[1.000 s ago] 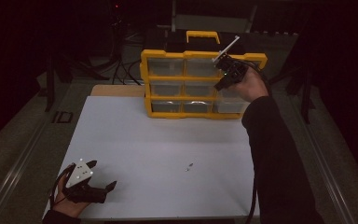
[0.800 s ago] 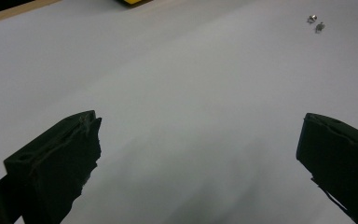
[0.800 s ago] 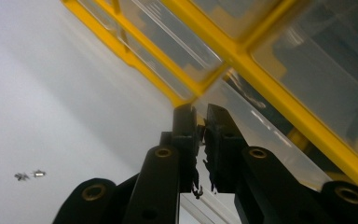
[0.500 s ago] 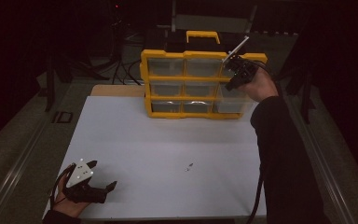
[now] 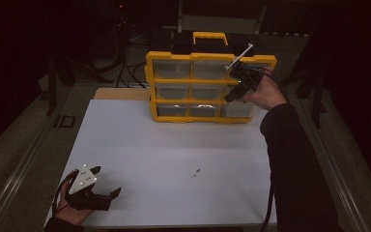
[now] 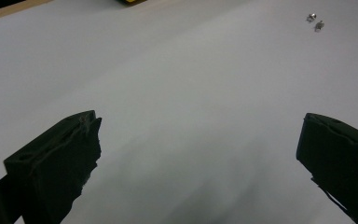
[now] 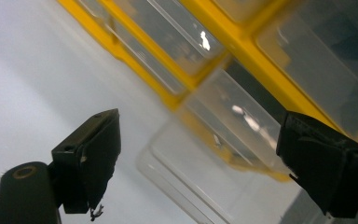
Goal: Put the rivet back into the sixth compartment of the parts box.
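— High view first: what was the right gripper (image 5: 238, 86) at?

— The organiser (image 5: 200, 87), a yellow plastic box with a yellow handle on a black top, standing upright at the table's (image 5: 174, 150) far edge. It had three rows of three clear drawers, nine in all. The gripper was up against the right column, about the middle row.

— Jaws?

— Apart, holding nothing. In the right gripper view one clear drawer (image 7: 205, 163), smooth and box-shaped, stood pulled out of the yellow frame between the two black jaws. I couldn't tell whether either jaw touched it.

— And the left gripper (image 5: 99, 195)?

— Low at the near left corner, well apart from the organiser, its grey three-cornered plate on top. Its two jaws were spread wide over bare white tabletop in the left gripper view, empty.

— Anything else on the table?

— Two tiny metal bits (image 6: 315, 21), shiny, lying just beside each other right of centre; too small to name. The tabletop was flat, matt and white.
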`<state>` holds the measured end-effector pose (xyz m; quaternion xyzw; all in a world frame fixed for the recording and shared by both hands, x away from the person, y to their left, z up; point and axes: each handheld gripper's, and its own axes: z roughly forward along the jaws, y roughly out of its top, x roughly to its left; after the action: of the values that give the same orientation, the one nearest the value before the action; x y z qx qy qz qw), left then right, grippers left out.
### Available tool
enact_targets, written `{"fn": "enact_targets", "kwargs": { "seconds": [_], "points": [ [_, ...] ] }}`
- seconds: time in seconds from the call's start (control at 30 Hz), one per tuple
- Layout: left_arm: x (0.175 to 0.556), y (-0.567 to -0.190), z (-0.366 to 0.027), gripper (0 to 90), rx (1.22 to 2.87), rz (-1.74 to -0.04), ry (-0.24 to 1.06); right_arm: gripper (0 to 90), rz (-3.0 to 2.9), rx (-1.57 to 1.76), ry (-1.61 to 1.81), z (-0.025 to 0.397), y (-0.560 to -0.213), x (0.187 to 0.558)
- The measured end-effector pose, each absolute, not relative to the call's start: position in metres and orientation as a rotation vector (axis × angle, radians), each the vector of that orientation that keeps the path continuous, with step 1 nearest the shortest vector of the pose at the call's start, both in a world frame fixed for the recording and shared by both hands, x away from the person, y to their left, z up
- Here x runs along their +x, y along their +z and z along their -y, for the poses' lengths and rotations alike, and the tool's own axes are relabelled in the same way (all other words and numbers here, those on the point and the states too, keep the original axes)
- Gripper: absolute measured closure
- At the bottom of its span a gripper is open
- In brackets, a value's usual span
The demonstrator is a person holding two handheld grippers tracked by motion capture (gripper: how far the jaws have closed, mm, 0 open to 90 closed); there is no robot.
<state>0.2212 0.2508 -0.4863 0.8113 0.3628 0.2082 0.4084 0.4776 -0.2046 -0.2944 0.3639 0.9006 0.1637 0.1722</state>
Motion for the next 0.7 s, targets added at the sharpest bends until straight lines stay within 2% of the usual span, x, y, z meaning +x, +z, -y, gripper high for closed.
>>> {"fn": "enact_targets", "kwargs": {
  "seconds": [0.7],
  "points": [
    [0.221,-0.487,-0.251,0.3,2.042,-0.919,0.521,13.2,-2.636,0.777,0.545,0.150,-0.297,0.457]
  ]
}}
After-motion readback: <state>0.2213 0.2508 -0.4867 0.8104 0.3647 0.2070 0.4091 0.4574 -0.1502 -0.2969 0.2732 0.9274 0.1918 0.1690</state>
